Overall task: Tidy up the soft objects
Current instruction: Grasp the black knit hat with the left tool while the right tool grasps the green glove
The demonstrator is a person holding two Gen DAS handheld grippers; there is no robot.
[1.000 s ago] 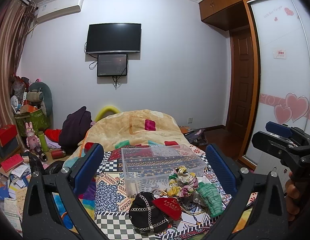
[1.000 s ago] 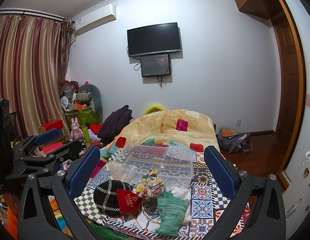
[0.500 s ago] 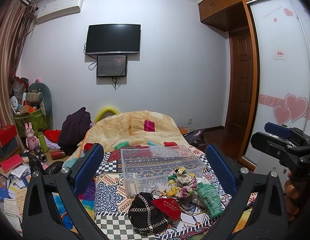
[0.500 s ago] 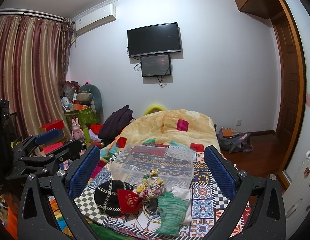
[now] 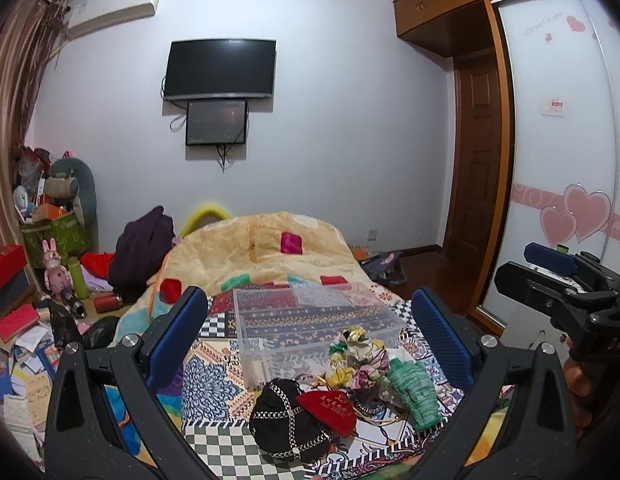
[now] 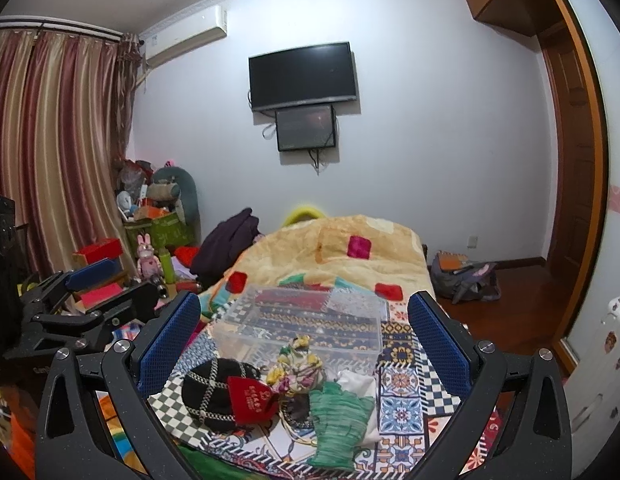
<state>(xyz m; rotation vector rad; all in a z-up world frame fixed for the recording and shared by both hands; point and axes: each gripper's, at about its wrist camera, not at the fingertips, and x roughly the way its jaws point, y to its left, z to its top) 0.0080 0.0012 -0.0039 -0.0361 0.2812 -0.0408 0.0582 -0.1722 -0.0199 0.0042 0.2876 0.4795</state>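
Observation:
A heap of soft things lies on the patterned bed cover in front of a clear plastic box: a black chained pouch, a red pouch, a floral cloth bundle and a green knit piece. My left gripper is open and empty, above and short of the heap. My right gripper is open and empty too, beside the left one.
A yellow quilt is bunched on the bed behind the box. Clutter and toys crowd the floor on the left. A bag lies on the wood floor at right, near the wardrobe.
Both views shift only slightly; the heap and the box have not moved. Both grippers stay open.

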